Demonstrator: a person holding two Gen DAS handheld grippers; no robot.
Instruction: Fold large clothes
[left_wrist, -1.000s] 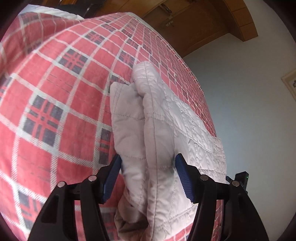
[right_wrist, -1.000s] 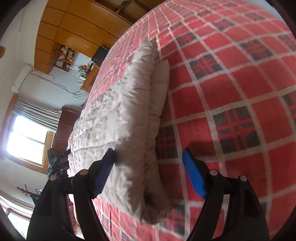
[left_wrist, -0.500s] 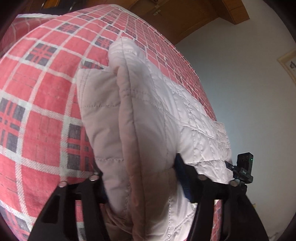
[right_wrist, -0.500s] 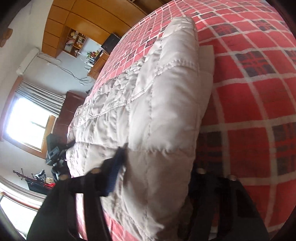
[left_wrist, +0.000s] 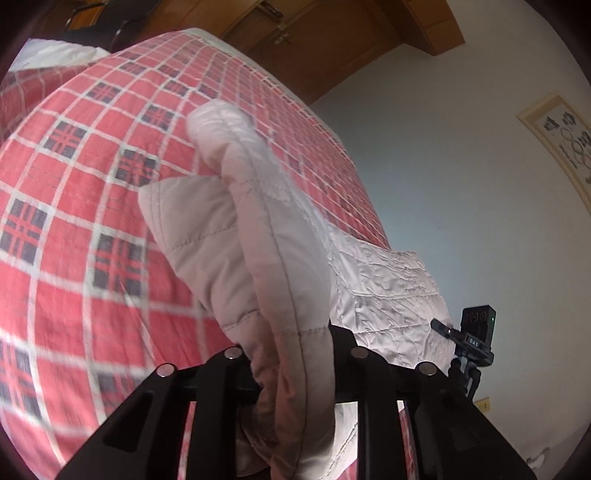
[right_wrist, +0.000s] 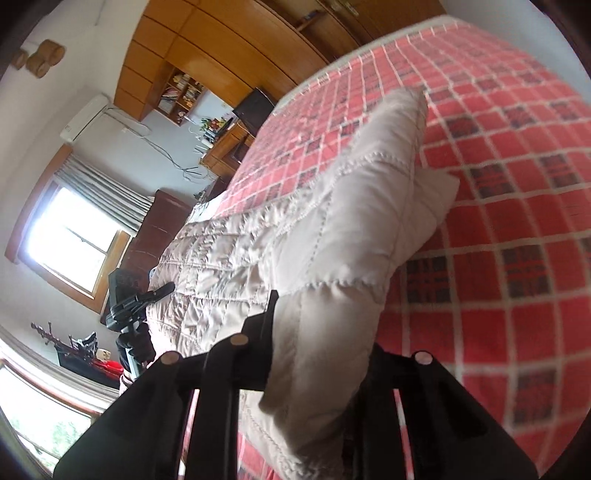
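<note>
Pinching a thick doubled-up fold of the pale quilted garment, the left gripper has its black jaws pressed in on the padding from both sides, fabric bulging out over them so the pads are hidden. From there the fold runs up toward 11 o'clock, ending in a rounded corner, and a second flap sticks out toward 9 o'clock. The flatter quilted part spreads off toward 3 o'clock, lying on the red plaid bedspread, which fills the left side of that view. A small black camera on a stand sits at about 4 o'clock, past the edge of the garment.

Same deal on the other side: the right gripper is clamped onto another fat edge of the garment, jaws squeezing the padding between them. The fold heads up to 1 o'clock and tapers to a corner, the rest spreads toward 9 o'clock over the bedspread. Further out there's a window at 9 o'clock and wooden cabinets at 11.
</note>
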